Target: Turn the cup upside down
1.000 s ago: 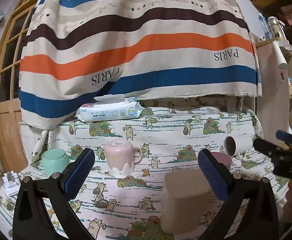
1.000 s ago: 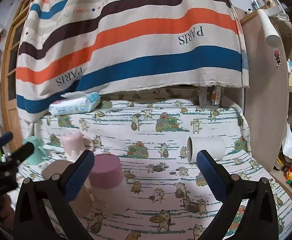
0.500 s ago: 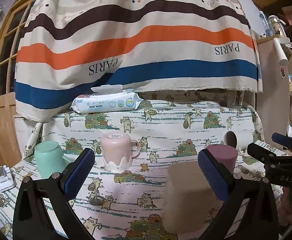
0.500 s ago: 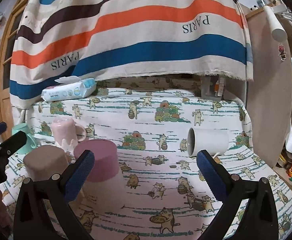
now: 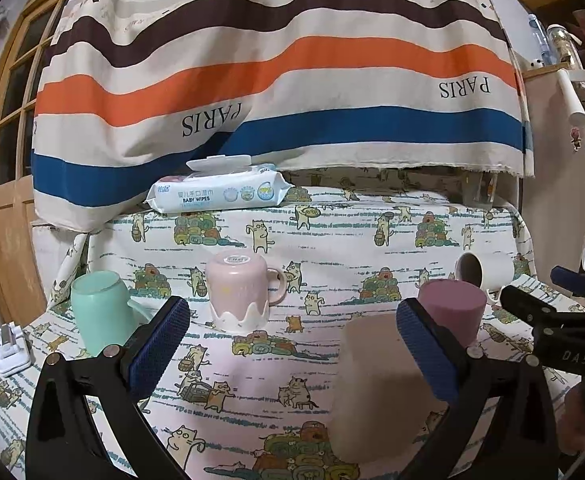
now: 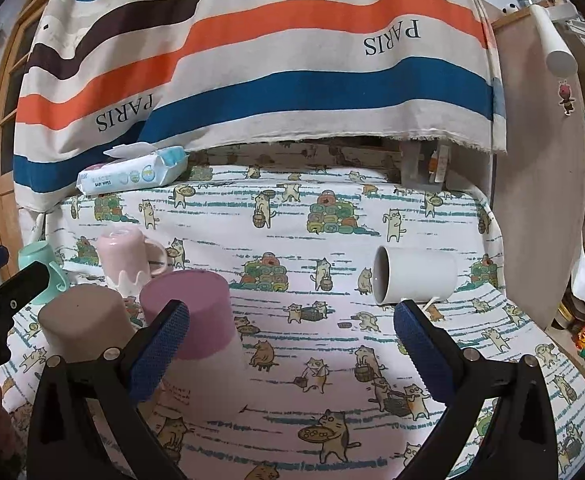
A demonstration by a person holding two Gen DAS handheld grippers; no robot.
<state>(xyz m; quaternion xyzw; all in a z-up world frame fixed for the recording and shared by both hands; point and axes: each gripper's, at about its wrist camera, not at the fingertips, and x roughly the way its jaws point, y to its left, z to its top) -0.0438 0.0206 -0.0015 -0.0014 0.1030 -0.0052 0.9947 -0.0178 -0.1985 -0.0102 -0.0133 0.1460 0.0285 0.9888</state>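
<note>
White mug (image 6: 414,276) lies on its side on the tabletop (image 6: 312,360), mouth toward the mauve cup (image 6: 190,312), well apart from it with bare cloth between. Beige cup (image 6: 80,320) touches the mauve cup; pink mug (image 6: 126,260) and green cup (image 5: 98,310) stand beyond. Right tool (image 6: 290,350) and left tool (image 5: 292,350) both gape wide, holding nothing.

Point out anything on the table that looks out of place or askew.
The white mug lies on its side on the cat-print cloth, mouth facing left, while the mint cup, pink mug, purple cup and beige cup all stand upside down. Nothing looks spilled.
</note>
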